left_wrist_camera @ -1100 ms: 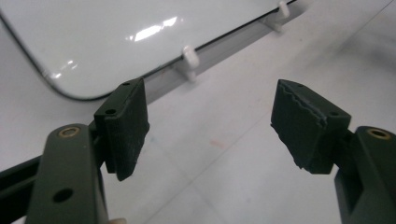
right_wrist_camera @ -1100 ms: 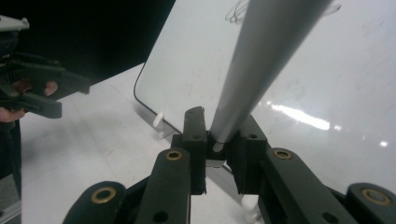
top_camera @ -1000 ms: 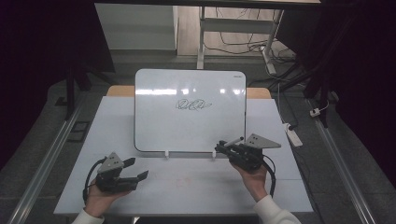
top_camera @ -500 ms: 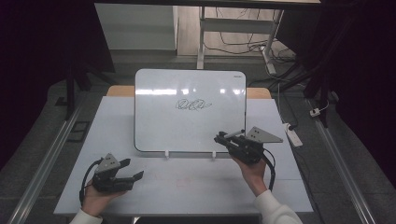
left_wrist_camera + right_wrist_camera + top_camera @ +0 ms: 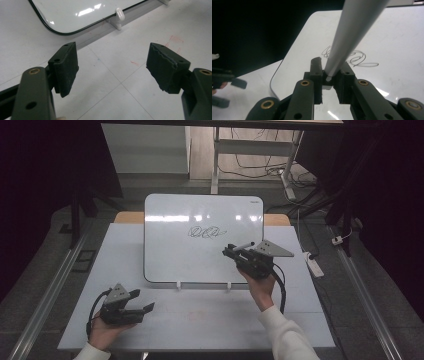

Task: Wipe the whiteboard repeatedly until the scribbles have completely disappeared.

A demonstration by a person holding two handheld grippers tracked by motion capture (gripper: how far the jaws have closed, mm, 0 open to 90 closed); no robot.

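a white table (image 5: 200, 320) is holding a whiteboard (image 5: 200, 215) that is leaning back on two small white feet (image 5: 178, 284). a black scribble (image 5: 206, 232) is sitting near the middle of the board.

the right gripper (image 5: 231, 252) is hovering in front of the lower right part of the board, just below and to the right of the scribble. its jaws are squeezing a pen (image 5: 243, 245) — a pale grey stick that is poking up and out from between them. in the right gripper view the pen (image 5: 352, 37) is running from the jaws up toward the top of the picture, crossing over the scribble (image 5: 352, 58), and the right gripper (image 5: 331, 75) is pinching it at its lower end. i cannot tell if the pen tip is touching the board.

the left gripper (image 5: 145, 307) is low over the table at the near left, well apart from the board and the pen. a hand (image 5: 102, 332) is holding it from behind. in the left gripper view its jaws are standing wide apart with nothing between them — just bare table (image 5: 120, 95) with faint red marks (image 5: 175, 40), and the board's rounded corner (image 5: 62, 31) and one white foot (image 5: 119, 16) are showing beyond.
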